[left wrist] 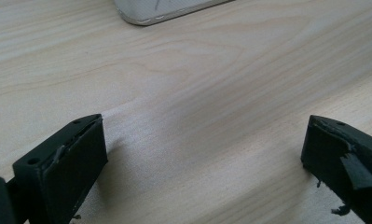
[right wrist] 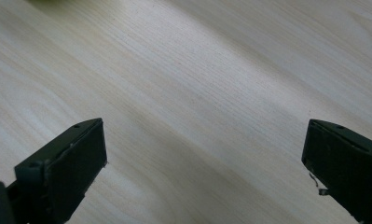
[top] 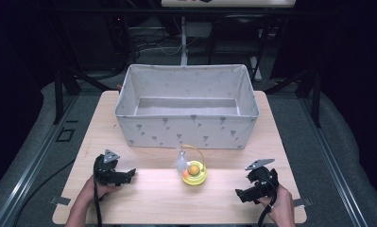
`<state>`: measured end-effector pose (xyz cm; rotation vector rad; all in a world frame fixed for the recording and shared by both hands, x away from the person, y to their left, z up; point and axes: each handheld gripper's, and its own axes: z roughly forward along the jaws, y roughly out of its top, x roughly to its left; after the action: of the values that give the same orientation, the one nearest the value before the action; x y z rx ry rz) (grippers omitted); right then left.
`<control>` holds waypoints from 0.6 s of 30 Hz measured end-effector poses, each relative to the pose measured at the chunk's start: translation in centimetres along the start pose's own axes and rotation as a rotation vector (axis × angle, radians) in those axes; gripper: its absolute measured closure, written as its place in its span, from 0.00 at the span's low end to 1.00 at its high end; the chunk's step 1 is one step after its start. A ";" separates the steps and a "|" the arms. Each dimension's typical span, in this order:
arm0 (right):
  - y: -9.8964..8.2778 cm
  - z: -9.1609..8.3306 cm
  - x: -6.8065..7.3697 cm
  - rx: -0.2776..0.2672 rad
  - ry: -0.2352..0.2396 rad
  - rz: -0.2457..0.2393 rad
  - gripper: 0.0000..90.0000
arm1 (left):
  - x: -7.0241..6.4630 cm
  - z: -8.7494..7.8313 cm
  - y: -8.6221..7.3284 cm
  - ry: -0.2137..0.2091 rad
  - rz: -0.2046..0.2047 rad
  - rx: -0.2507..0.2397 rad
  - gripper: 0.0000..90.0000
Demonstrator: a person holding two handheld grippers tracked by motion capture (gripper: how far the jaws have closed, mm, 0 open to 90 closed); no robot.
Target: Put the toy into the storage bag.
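Left tool (top: 129, 175), lower left of the high view: jaws wide apart, nothing between them, bare tabletop (top: 143, 198) under and ahead. Right tool (top: 239, 194), lower right, near the tabletop's front edge: jaws wide apart, holding nothing. Open wood lies between the two. Yellow toy basket (top: 194, 174), centre of frame, between the tools and apart from both, holds an orange ball (top: 193, 169). Grey fabric bin (top: 186, 132), upper centre, just behind the basket, reaches toward the far edge.
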<state>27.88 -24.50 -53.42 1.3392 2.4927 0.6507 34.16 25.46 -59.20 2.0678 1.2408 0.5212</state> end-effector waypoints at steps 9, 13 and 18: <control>0.0 -0.1 0.2 0.014 0.006 -0.005 0.00 | 0.0 0.0 0.0 0.000 0.000 0.000 0.00; 0.1 -0.1 0.4 0.023 0.002 -0.012 0.00 | 0.0 0.0 0.0 0.000 0.000 0.000 0.00; 0.3 -0.2 0.7 0.035 -0.007 -0.031 0.00 | 0.0 0.0 0.0 0.000 0.000 0.000 0.00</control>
<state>27.62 -23.85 -53.07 1.3095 2.5253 0.5982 34.15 25.46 -59.20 2.0677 1.2408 0.5214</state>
